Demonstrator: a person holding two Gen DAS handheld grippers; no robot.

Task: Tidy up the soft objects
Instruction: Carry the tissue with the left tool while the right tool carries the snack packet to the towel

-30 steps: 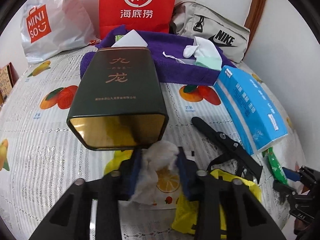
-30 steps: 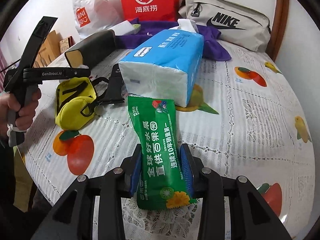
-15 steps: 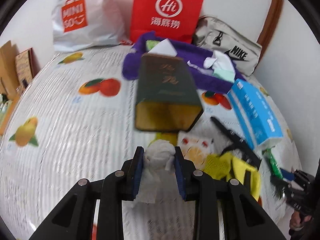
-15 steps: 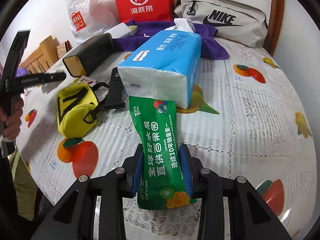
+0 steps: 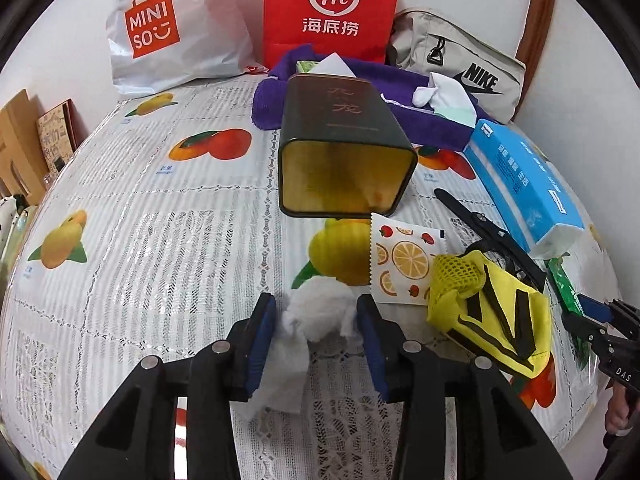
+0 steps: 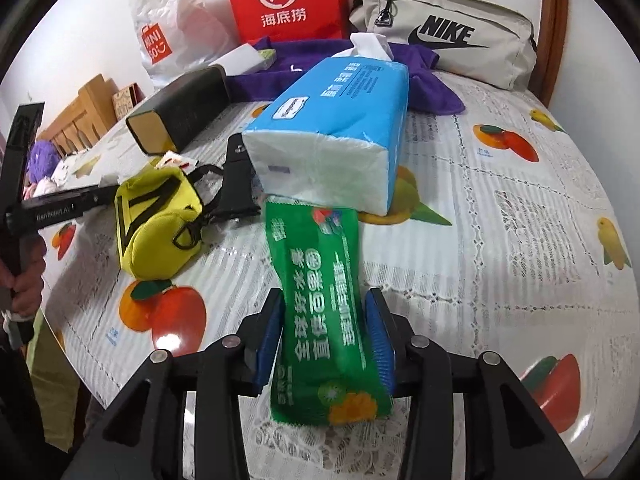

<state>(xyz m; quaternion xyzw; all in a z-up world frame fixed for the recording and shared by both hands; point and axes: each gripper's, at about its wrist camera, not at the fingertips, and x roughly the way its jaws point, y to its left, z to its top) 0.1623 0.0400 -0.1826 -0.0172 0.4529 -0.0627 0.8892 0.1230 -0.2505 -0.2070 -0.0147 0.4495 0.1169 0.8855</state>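
Left wrist view shows your left gripper (image 5: 316, 320) parted around a crumpled white tissue wad (image 5: 316, 316) on the fruit-print tablecloth (image 5: 160, 240), though whether the blue pads touch it is unclear; the dark green tin box (image 5: 344, 148) lies on its side just beyond. Your right gripper (image 6: 326, 332) clamps a green plastic snack packet (image 6: 320, 304), its far end touching the blue tissue pack (image 6: 332, 136).

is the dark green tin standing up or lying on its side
Lying on its side. The dark green tin rests lengthwise on the fruit-print tablecloth, its open gold-lined mouth facing the left gripper; nothing shows inside it.
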